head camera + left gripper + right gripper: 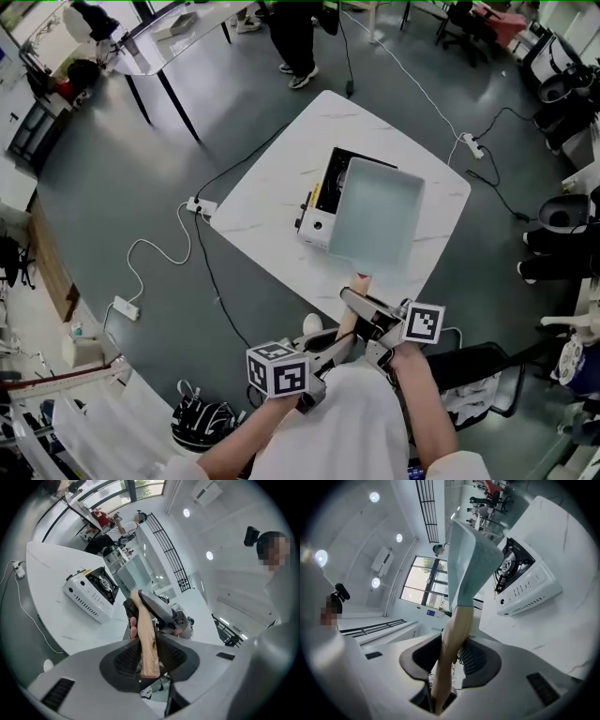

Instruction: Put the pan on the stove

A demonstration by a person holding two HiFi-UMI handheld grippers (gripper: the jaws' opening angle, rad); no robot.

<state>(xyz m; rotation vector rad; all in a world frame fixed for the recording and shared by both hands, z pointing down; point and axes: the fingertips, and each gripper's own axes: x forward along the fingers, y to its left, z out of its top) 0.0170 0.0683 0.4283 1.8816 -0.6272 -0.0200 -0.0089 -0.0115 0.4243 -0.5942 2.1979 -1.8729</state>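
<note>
A pale blue-green square pan (375, 211) with a wooden handle (361, 281) hangs over the right part of a white portable stove (317, 214) on the white table (262, 216). Both grippers are shut on the handle. My right gripper (364, 307) holds it nearer the pan, and my left gripper (330, 351) holds its end. In the left gripper view the handle (146, 634) runs up between the jaws of my left gripper (149, 656), with the stove (91, 595) to the left. In the right gripper view my right gripper (452, 656) clamps the handle (457, 630) below the tilted pan (471, 564); the stove (529, 581) lies to the right.
Cables and power strips (199, 206) lie on the grey floor left of the table, and another strip (472, 143) lies to its right. A person (295, 37) stands beyond the table. A dark-legged table (159, 47) is at far left and office chairs (562, 84) at far right.
</note>
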